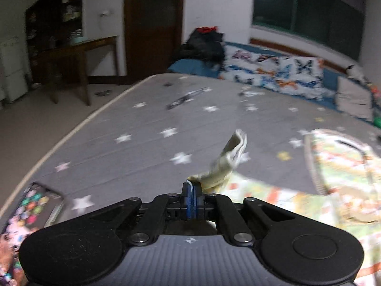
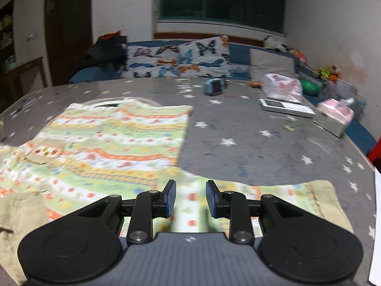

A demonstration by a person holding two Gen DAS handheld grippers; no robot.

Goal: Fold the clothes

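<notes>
Two grippers work the patterned garment (image 2: 123,138): left gripper (image 1: 191,191) pinching the beige cuff (image 1: 226,166), right gripper (image 2: 191,199) half-open over the other sleeve; carry the cuff inward, taut.

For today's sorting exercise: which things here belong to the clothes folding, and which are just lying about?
Belonging: patterned garment, its beige cuff, left gripper, right gripper.
Lying about: butterfly pillow, tissue box, plastic bag, phone.

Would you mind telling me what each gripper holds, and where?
The left gripper pinches the patterned garment by its beige cuff. The right gripper holds nothing.
</notes>
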